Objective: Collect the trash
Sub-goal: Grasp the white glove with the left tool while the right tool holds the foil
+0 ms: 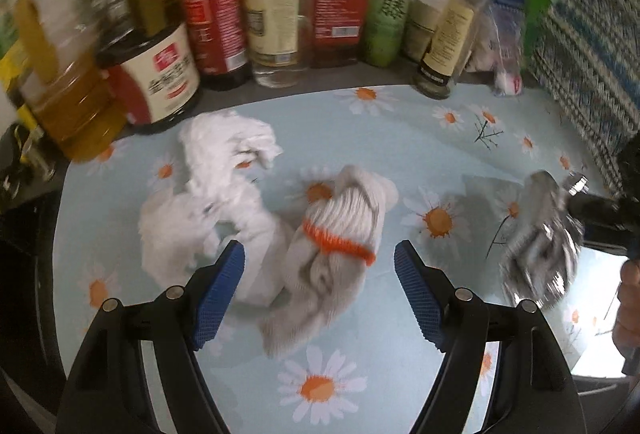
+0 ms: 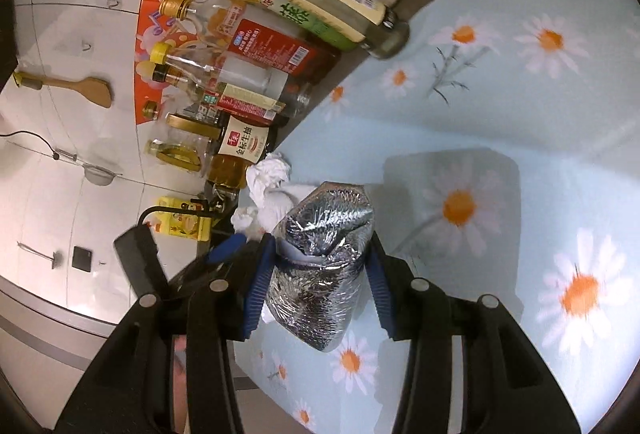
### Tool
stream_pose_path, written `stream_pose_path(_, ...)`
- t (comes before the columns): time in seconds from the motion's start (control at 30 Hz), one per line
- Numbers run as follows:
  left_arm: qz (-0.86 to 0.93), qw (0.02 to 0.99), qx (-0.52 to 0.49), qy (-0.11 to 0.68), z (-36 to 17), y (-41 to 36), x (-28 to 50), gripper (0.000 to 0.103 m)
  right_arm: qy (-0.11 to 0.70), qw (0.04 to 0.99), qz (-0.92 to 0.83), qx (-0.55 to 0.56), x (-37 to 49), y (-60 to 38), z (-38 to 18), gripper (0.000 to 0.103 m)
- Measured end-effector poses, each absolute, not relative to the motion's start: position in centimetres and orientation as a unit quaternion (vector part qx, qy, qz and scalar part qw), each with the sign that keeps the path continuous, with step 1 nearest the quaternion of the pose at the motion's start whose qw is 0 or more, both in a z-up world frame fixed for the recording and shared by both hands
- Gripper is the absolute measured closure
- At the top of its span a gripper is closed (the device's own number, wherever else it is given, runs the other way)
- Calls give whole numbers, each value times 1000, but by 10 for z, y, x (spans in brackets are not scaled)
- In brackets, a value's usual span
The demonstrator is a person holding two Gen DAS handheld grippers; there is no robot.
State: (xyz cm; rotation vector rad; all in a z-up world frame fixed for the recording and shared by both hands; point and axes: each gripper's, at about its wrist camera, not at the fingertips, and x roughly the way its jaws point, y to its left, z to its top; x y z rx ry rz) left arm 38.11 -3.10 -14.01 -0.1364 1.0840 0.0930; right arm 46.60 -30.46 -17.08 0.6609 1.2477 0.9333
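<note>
My left gripper point(image 1: 320, 270) is open, its blue pads on either side of a white cotton glove with an orange band point(image 1: 340, 234) lying on the daisy tablecloth point(image 1: 420, 137). Crumpled white tissue point(image 1: 212, 193) lies just left of the glove. My right gripper point(image 2: 320, 270) is shut on a crumpled silver foil bag point(image 2: 324, 262), held above the cloth; the bag also shows at the right of the left wrist view point(image 1: 540, 242). The tissue shows beyond the bag in the right wrist view point(image 2: 272, 181).
A row of sauce and oil bottles point(image 1: 224, 13) stands along the back wall, with a soy sauce bottle point(image 1: 156, 77) nearest the tissue. A plastic packet point(image 1: 508, 45) lies at the back right. A woven blue mat point(image 1: 592, 45) hangs at the right.
</note>
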Motion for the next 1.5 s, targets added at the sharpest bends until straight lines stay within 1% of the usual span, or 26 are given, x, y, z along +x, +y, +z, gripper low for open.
stream_pose_path(0.23,24,855,-51,515,-148,-40,391,30,559,657,411,295,457,-313,-178,57)
stream_pose_path(0.3,17,850,-54,524,-154,-39,393,44,561,655,412,296,457,-312,-180,57)
stream_pose_path(0.47,10,851,-61,521,-159,-38,393,65,563,655,410,292,453,-309,-178,57)
stream_pose_path(0.53,6,853,-64,518,-159,-37,391,69,561,658,411,290,449,-308,-175,57)
stream_pose_path(0.57,3,854,-67,516,-159,-36,390,73,559,660,411,289,446,-308,-173,57)
stream_pose_path(0.67,-3,856,-90,509,-155,-32,385,75,554,667,408,287,439,-306,-167,57)
stream_pose_path(0.97,-21,872,-97,479,-129,-25,359,76,538,686,392,291,403,-302,-154,57)
stream_pose_path(1.1,-30,881,-108,460,-113,-20,334,76,538,692,391,282,388,-294,-151,57)
stream_pose_path(1.5,-31,895,-114,430,-90,9,238,76,554,690,405,232,331,-237,-143,57)
